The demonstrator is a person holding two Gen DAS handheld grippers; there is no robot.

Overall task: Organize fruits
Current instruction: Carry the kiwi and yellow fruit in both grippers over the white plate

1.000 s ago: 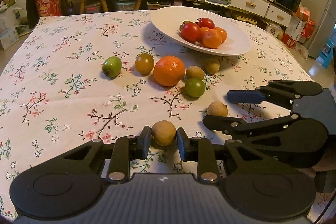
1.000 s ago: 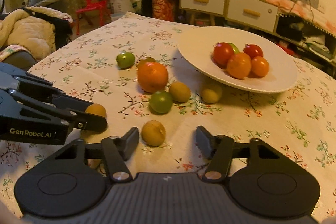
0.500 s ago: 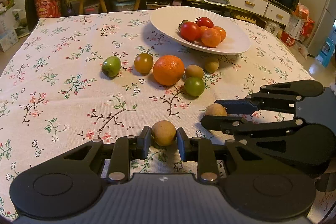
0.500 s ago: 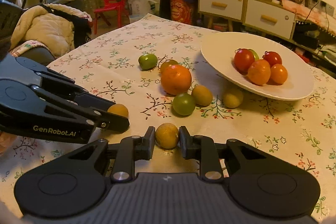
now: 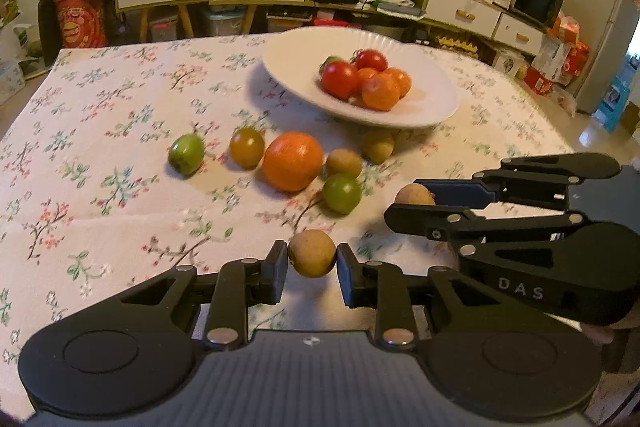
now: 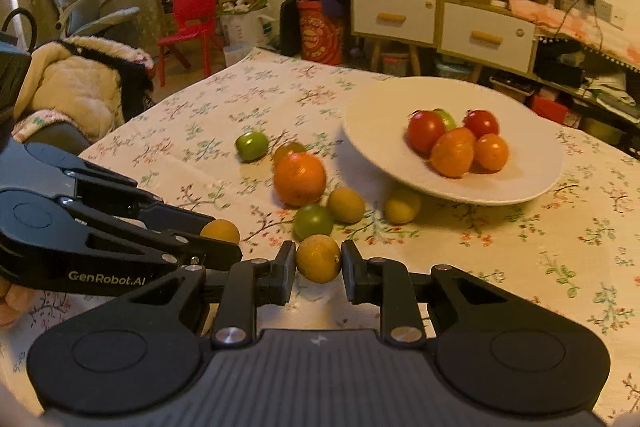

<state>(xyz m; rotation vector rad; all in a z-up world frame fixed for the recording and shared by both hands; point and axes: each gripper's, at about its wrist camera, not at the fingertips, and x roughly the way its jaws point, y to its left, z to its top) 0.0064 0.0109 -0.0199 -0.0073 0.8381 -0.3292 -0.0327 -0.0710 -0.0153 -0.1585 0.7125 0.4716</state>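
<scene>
My left gripper (image 5: 312, 263) is shut on a small tan round fruit (image 5: 312, 253) low over the flowered tablecloth (image 5: 100, 115). To its right, my right gripper (image 5: 403, 200) pinches a second tan fruit (image 5: 414, 194). In the right wrist view that gripper (image 6: 318, 269) is shut on the yellow-brown fruit (image 6: 318, 258), and the left gripper (image 6: 225, 234) holds its fruit (image 6: 220, 230) at the left. A white plate (image 5: 280, 67) (image 6: 372, 115) beyond carries red tomatoes (image 5: 340, 79) and small oranges (image 5: 380, 91).
Loose fruit lies between the grippers and the plate: a big orange (image 5: 293, 167), two green ones (image 5: 186, 155) (image 5: 341, 193), a brownish tomato (image 5: 247, 148), a kiwi-like fruit (image 5: 344, 163) and a yellow one (image 5: 378, 145) under the plate's rim. Cabinets and clutter stand behind the table.
My right gripper's jaws, open around the yellow-brown fruit a second ago, have shut on it. The left gripper has kept its grip on its fruit. Neither hand has shifted much.
</scene>
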